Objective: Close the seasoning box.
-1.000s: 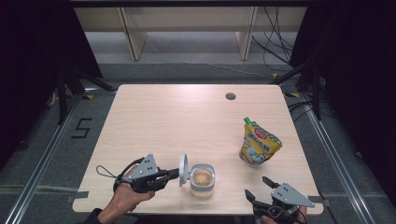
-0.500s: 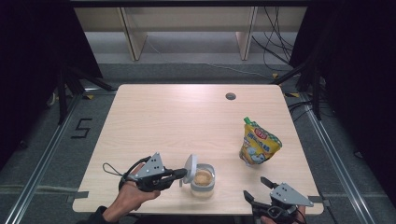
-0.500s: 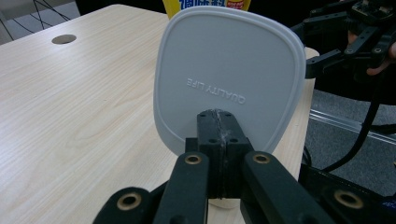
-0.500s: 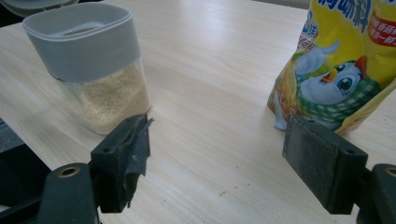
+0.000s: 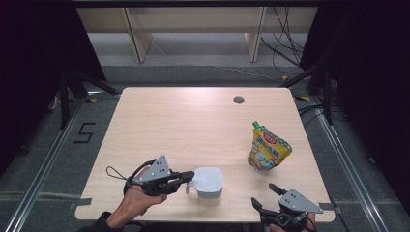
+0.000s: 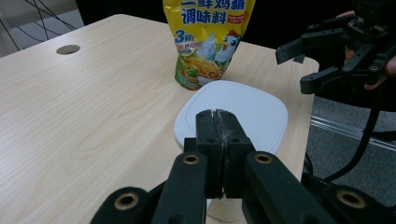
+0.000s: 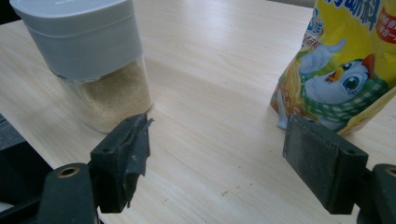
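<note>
A clear container of pale granules stands near the table's front edge, its white lid lying flat on top. My left gripper is shut, and its fingertips rest at the lid's near edge; I cannot tell whether a thin tab is pinched between them. In the right gripper view the container stands at the upper left. A yellow seasoning pouch stands upright to the right. My right gripper is open at the front right edge, with only bare table between its jaws. It also shows open in the left gripper view.
The wooden table has a round cable hole at the back right. The pouch stands just beyond my right gripper's right jaw. Shelving legs and cables lie on the floor behind the table.
The lid stood upright at the container's left side, then tilted over, and now lies shut on the container. My left gripper moved a little right with it. The right gripper stayed put.
</note>
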`<state>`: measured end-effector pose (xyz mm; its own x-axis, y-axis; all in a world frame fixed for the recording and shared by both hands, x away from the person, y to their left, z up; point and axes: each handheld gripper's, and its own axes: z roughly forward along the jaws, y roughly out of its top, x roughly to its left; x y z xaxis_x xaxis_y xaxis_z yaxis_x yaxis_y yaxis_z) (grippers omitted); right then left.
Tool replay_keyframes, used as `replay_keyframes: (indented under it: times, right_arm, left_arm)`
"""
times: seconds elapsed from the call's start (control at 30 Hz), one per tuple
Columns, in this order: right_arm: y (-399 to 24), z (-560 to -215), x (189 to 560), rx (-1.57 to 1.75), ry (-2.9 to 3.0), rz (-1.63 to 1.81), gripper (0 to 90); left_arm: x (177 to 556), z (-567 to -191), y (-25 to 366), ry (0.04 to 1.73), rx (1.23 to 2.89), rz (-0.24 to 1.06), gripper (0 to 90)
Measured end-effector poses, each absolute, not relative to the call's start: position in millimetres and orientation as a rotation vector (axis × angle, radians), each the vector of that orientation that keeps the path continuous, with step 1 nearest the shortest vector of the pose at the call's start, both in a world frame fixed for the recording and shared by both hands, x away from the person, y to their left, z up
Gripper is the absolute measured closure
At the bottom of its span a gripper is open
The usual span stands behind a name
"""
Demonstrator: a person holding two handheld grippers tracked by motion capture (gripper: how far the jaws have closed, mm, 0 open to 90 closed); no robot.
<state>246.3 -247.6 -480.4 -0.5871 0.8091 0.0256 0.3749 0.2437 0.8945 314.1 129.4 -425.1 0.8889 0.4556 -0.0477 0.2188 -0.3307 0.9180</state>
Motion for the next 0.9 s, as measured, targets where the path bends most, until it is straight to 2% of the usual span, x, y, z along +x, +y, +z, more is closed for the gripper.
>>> replay_keyframes:
  times: [0.33,0.53,0.7,0.8,0.9]
  right_arm:
    - [-246.3,-480.4,246.0,1.088,2.083,1.306,23.9]
    - [-246.4,-480.5,246.2,1.083,2.082,1.307,23.9]
    - [-245.9,-480.5,246.2,1.08,2.085,1.31,23.7]
    - [-246.2,-480.6,246.9,1.067,2.086,1.306,23.4]
    - [-246.5,-481.8,248.3,1.058,2.085,1.301,23.1]
  left_arm:
    - [312.1,-431.3,140.7,0.523,1.919,0.252,83.7]
    - [309.5,-436.2,149.5,0.55,1.906,0.214,76.0]
    - [304.5,-440.3,155.7,0.575,1.899,0.182,63.1]
    - [299.9,-443.2,157.5,0.564,1.904,0.197,50.0]
    - [296.3,-448.1,160.0,0.578,1.93,0.19,43.7]
